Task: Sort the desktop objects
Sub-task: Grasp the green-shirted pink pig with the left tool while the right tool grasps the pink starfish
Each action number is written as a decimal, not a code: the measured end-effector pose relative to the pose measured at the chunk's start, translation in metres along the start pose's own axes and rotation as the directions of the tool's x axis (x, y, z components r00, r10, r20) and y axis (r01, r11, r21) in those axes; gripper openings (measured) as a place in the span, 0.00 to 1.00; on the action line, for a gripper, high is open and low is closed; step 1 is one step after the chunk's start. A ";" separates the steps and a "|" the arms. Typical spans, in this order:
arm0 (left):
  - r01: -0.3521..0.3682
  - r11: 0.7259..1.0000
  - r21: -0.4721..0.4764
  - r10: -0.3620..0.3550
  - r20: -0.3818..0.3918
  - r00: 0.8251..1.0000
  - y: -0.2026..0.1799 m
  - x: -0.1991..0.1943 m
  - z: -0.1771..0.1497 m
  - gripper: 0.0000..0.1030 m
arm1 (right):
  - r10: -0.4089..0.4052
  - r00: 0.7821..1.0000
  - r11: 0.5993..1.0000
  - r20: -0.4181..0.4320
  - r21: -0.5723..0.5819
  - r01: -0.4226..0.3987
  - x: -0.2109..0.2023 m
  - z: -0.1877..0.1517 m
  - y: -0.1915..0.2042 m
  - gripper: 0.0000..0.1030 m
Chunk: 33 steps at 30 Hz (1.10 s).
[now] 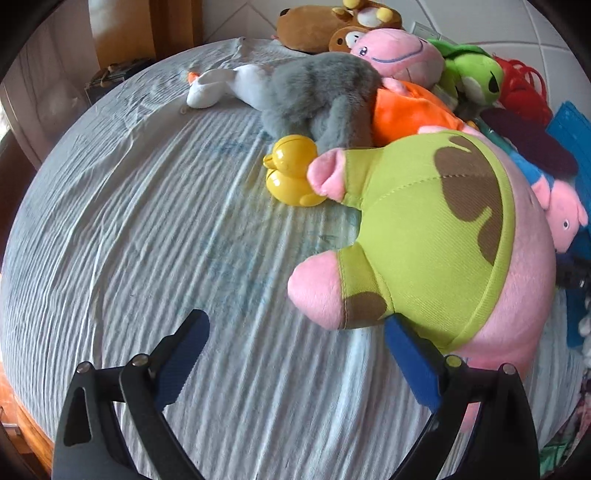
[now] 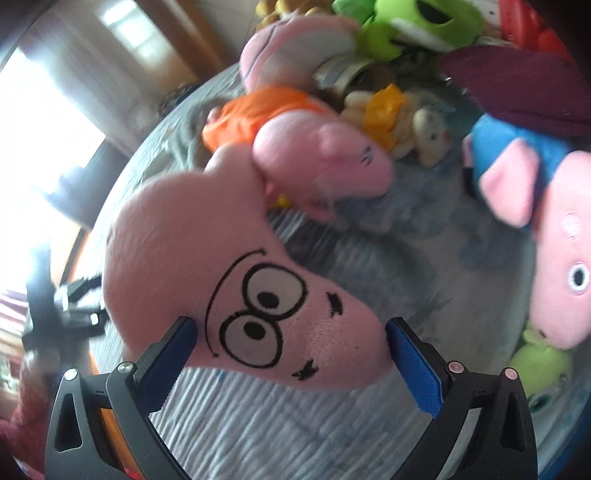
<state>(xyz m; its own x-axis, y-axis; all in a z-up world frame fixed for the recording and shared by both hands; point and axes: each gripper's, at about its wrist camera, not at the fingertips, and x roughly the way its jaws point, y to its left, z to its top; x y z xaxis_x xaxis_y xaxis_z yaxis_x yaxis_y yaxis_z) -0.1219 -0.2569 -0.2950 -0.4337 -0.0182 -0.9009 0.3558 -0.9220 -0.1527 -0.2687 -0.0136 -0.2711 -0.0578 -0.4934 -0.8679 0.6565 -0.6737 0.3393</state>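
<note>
Where plush toys [image 1: 436, 236] crowd, wrinkled pale cloth [image 1: 155, 229], perhaps bedding

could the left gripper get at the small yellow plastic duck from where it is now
Probably yes: the left gripper is open, with bare striped cloth leading to the yellow plastic duck; the pink star plush crowds only the right side.

A crinkled pale grey-blue striped cloth [image 1: 147, 221] covers the round table; a brown wooden door frame [image 1: 177, 26] stands beyond its far edge.
</note>
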 end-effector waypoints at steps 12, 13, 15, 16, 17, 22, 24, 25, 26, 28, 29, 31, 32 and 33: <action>0.178 0.978 -0.106 -0.171 0.080 0.982 0.004 -0.034 0.014 0.94 | -0.053 0.999 0.998 -0.002 -0.025 0.053 0.001 -0.007 -0.002 1.00; 0.188 0.977 -0.100 -0.180 0.081 0.980 -0.002 -0.032 0.017 0.94 | -0.057 0.998 0.998 0.004 -0.028 0.057 0.000 -0.007 -0.001 1.00; 0.219 0.971 -0.098 -0.211 0.094 0.973 -0.013 -0.031 0.023 0.94 | -0.067 0.998 0.996 0.020 -0.051 0.068 -0.005 -0.008 0.002 1.00; 0.236 0.967 -0.099 -0.226 0.101 0.969 -0.016 -0.032 0.025 0.94 | -0.066 0.997 0.996 0.027 -0.059 0.068 -0.007 -0.008 0.002 1.00; 0.254 0.962 -0.099 -0.243 0.110 0.964 -0.019 -0.034 0.029 0.94 | -0.061 0.998 0.996 0.034 -0.070 0.064 -0.010 -0.008 0.003 1.00; 0.258 0.964 -0.067 -0.250 0.107 0.962 -0.034 -0.037 0.052 0.94 | -0.047 0.997 0.994 0.059 -0.093 0.052 -0.016 -0.004 0.001 1.00; 0.265 0.962 -0.061 -0.259 0.092 0.962 -0.039 -0.034 0.057 0.94 | -0.043 0.997 0.994 0.058 -0.101 0.049 -0.015 -0.003 -0.001 1.00; 0.266 0.962 -0.058 -0.260 0.094 0.961 -0.041 -0.035 0.059 0.94 | -0.046 0.997 0.993 0.055 -0.105 0.051 -0.014 -0.003 -0.002 1.00; 0.267 0.962 -0.055 -0.261 0.096 0.961 -0.043 -0.035 0.061 0.94 | -0.048 0.998 0.993 0.050 -0.104 0.053 -0.012 -0.002 -0.004 1.00; 0.281 0.959 -0.050 -0.275 0.095 0.957 -0.046 -0.037 0.065 0.94 | -0.042 0.998 0.995 0.043 -0.089 0.046 -0.009 -0.002 -0.008 1.00; 0.291 0.956 -0.047 -0.285 0.094 0.954 -0.048 -0.038 0.067 0.94 | -0.038 0.998 0.996 0.041 -0.081 0.042 -0.008 -0.001 -0.012 1.00; 0.292 0.956 -0.035 -0.288 0.086 0.954 -0.053 -0.041 0.070 0.94 | -0.036 0.998 0.997 0.042 -0.063 0.038 -0.007 0.000 -0.017 1.00; 0.237 0.971 -0.017 -0.236 0.054 0.970 -0.058 -0.036 0.071 0.94 | -0.026 0.999 0.998 0.043 -0.053 0.029 -0.007 0.000 -0.019 1.00; 0.186 0.983 0.001 -0.186 0.024 0.982 -0.063 -0.031 0.071 0.94 | -0.012 0.999 0.999 0.041 -0.037 0.013 -0.006 0.000 -0.022 1.00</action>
<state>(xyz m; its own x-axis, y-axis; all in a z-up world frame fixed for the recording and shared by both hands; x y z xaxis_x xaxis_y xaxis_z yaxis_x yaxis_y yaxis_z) -0.1896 -0.2254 -0.2288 -0.5119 0.1444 -0.8468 0.2677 -0.9098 -0.3170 -0.2833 0.0044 -0.2734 -0.0963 -0.5075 -0.8563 0.6834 -0.6592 0.3139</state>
